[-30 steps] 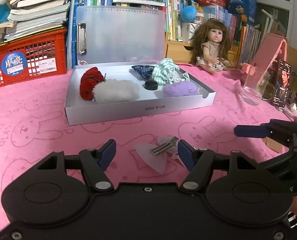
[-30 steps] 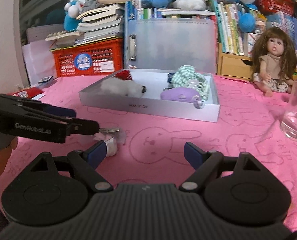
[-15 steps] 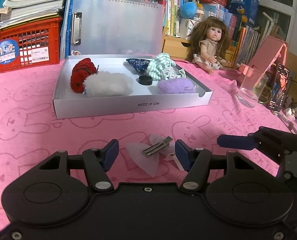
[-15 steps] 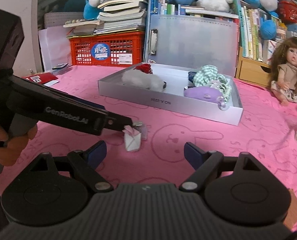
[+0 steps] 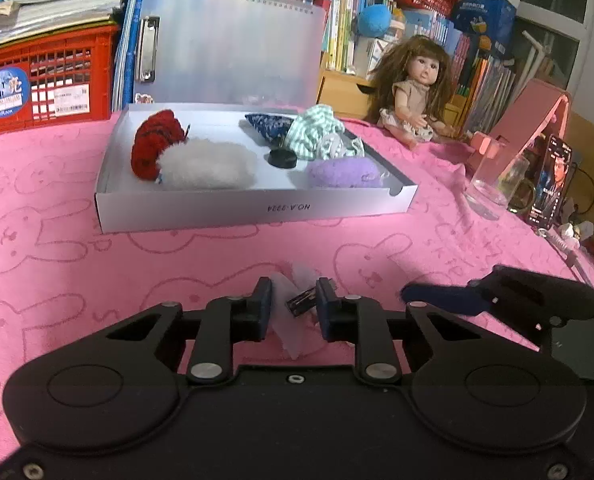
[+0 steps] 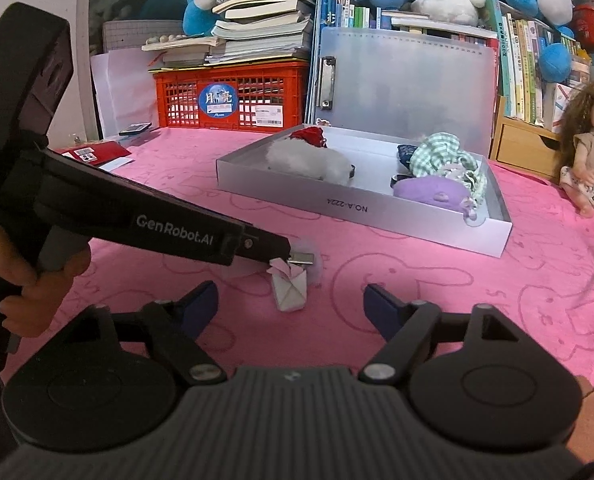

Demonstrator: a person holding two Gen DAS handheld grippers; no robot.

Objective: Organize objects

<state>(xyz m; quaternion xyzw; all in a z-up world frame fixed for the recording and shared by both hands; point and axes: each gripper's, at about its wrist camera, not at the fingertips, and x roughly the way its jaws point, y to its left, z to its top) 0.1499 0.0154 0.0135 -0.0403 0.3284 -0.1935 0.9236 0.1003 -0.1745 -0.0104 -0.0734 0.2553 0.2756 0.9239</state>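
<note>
A hair clip (image 5: 301,304) with a metal bar and a sheer pale bow lies on the pink cloth, in front of a silver box (image 5: 257,210). The box holds several soft hair pieces: red, white, purple, green-checked and blue. My left gripper (image 5: 293,307) is closing, and its pads press on the clip and bow. The right wrist view shows its tip (image 6: 287,254) pinching the metal bar (image 6: 301,258), with a pink-white folded part (image 6: 291,294) hanging below. My right gripper (image 6: 291,298) is open and narrowing, just short of the clip, with nothing touching its pads. One of its fingers (image 5: 437,298) shows at the right.
A glass (image 5: 495,184), a photo card (image 5: 555,184) and a pink stand (image 5: 533,112) sit at the right. A doll (image 5: 413,92) sits behind the box. A red crate (image 5: 45,80), a grey folder (image 5: 233,44) and books line the back. A hand (image 6: 29,280) holds the left gripper.
The left jaws have drawn in from wide apart onto the hair clip. The right jaws have narrowed a little, and the right gripper has shifted slightly toward the clip.
</note>
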